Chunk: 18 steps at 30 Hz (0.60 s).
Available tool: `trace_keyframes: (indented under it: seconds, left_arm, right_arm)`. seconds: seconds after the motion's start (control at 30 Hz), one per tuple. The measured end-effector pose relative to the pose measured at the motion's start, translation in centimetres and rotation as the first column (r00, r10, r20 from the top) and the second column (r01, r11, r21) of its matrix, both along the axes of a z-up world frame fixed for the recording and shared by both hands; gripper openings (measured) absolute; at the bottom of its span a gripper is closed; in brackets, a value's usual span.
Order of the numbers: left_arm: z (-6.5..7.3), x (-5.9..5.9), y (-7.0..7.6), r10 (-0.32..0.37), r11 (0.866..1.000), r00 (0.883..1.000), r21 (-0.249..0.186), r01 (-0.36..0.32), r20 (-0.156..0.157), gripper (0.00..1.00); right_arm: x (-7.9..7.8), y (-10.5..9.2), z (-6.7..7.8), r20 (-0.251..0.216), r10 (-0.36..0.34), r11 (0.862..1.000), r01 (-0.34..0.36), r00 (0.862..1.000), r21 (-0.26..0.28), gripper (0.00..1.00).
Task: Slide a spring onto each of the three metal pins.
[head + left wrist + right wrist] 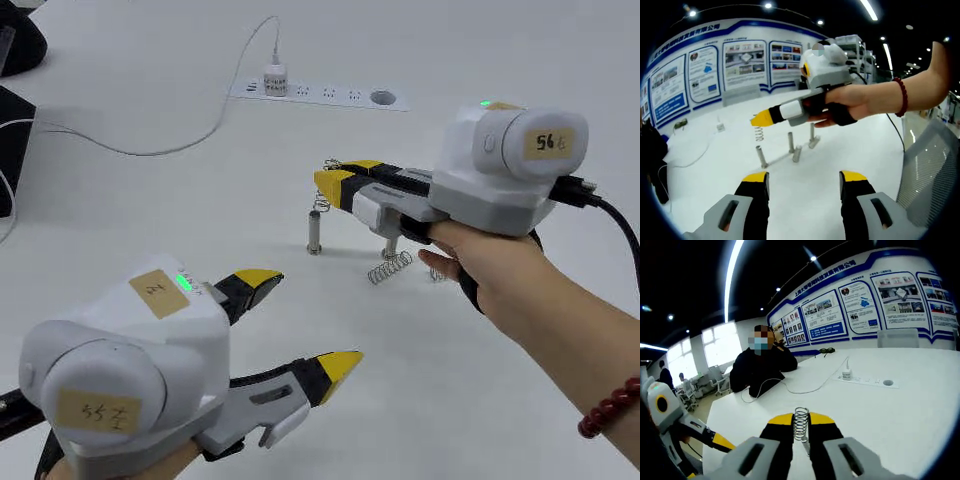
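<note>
Now your right gripper (330, 180) pinches a spring (801, 424) between nearly closed jaws, hanging it just above an upright metal pin (314, 232). Your left gripper (300, 322) hovers nearer you, jaws wide apart and empty. A second spring (390, 267) lies on the white table (200, 220) beside your right hand (490, 265).

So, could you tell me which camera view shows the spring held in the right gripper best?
The right gripper view: the spring stands close up between the right gripper's yellow tips, coils distinct. The left gripper view shows it small, hanging above a pin. The head view shows it small too, partly behind the jaw.
</note>
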State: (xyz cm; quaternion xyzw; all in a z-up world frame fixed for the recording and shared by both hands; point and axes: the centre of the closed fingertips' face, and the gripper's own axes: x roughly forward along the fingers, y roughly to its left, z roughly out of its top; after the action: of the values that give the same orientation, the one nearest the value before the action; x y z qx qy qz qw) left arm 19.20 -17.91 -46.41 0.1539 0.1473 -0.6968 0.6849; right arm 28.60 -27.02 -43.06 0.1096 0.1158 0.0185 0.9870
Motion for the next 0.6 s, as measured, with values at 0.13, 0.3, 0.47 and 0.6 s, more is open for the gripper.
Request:
trace_keyframes:
  seconds: [0.13,0.3,0.47,0.6]
  left_arm:
    - [-0.2,0.0,0.0,0.003,1.0,1.0,0.006,-0.003,-0.01,0.61]
    - [-0.3,0.0,0.1,0.006,1.0,1.0,0.01,-0.006,-0.019,0.65]
    - [-0.4,0.1,0.1,0.009,1.0,1.0,0.01,-0.009,-0.026,0.67]
    - [-0.6,0.2,0.2,0.014,1.0,1.0,0.023,-0.013,-0.024,0.68]
  right_arm:
    - [0.4,-0.2,-0.6,-0.015,-0.004,1.0,0.004,1.0,-0.017,0.11]
    - [0.6,-0.1,-1.4,-0.031,-0.002,0.999,0.001,1.0,-0.039,0.11]
    - [0.7,0.0,-1.8,-0.036,0.001,0.998,-0.003,0.999,-0.057,0.11]
    - [0.8,0.2,-2.0,-0.044,0.01,0.996,-0.014,0.999,-0.089,0.11]
